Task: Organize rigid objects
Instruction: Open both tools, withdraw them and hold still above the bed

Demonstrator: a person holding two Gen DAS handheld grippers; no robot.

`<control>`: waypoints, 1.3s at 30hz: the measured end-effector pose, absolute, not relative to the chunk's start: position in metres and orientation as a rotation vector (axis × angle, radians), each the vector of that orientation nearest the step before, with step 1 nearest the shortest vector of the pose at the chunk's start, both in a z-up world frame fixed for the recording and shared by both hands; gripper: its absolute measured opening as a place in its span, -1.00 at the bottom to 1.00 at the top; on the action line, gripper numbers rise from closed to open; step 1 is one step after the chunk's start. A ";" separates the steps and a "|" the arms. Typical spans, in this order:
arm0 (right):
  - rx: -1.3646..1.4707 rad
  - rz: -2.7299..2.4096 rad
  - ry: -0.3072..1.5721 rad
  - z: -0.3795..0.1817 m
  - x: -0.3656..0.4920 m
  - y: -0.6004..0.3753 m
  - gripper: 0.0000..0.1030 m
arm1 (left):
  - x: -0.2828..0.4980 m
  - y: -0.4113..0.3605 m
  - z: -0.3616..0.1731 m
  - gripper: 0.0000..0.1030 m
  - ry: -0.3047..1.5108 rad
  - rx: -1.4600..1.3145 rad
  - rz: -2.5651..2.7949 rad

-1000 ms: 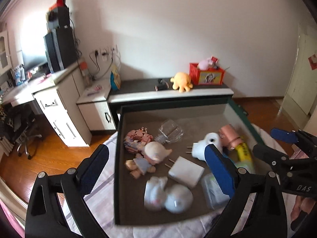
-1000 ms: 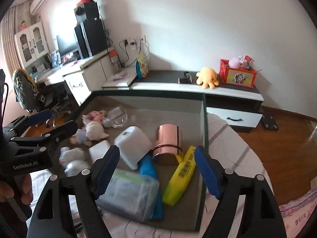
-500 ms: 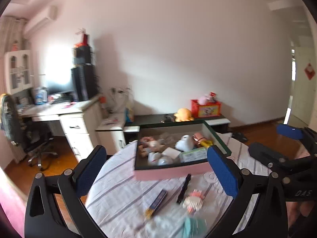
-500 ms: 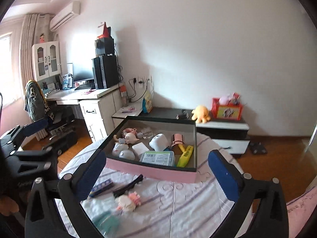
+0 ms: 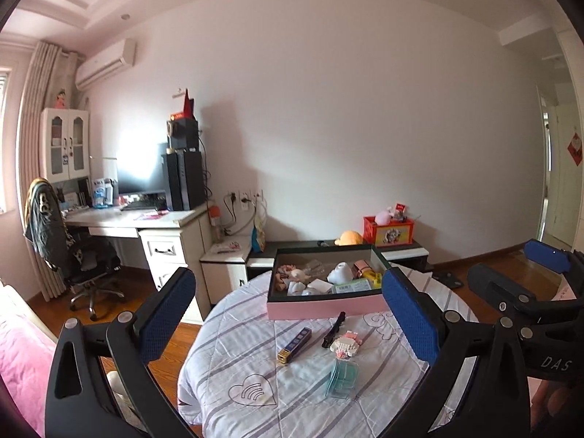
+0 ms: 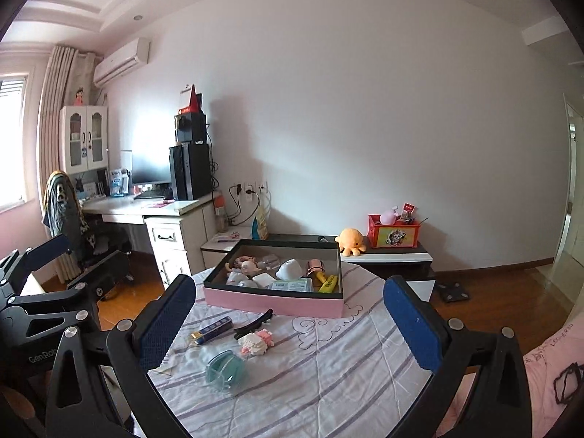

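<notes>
A pink box (image 5: 325, 307) with a dark inside stands at the far side of the round table and holds several items; it also shows in the right wrist view (image 6: 273, 301). On the striped cloth in front of it lie a blue and gold tube (image 5: 295, 343), a black hair clip (image 5: 334, 328), a pink and white block toy (image 5: 346, 343) and a teal clear container (image 5: 341, 377). My left gripper (image 5: 288, 314) is open and empty, well back from them. My right gripper (image 6: 288, 321) is open and empty too, level with the left gripper (image 6: 78, 259).
The round table (image 6: 328, 383) drops to wooden floor on the left and right. Behind it stand a low cabinet (image 6: 394, 255) with an orange plush (image 6: 350, 242) and a red box, a white desk (image 5: 164, 226) and an office chair (image 5: 54, 233). Pink bedding (image 6: 547, 365) lies at the right.
Both grippers have pulled back and up from just over the box, so the whole table and the loose items now show. The right gripper's jaws have spread wider.
</notes>
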State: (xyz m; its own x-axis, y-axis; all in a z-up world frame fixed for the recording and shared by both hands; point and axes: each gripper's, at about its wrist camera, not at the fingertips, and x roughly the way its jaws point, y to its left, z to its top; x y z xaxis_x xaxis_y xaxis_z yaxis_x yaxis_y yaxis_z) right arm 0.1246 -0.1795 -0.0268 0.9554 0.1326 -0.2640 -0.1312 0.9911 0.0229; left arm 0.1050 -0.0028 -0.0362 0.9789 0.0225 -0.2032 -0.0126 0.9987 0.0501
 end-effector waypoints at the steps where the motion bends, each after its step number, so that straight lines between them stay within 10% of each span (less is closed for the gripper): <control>1: 0.009 0.136 0.264 -0.025 0.121 -0.180 1.00 | 0.099 -0.004 -0.035 1.00 0.193 0.057 0.031; 39: -0.005 0.120 0.280 -0.031 0.112 -0.172 1.00 | 0.102 0.000 -0.043 1.00 0.204 0.038 0.025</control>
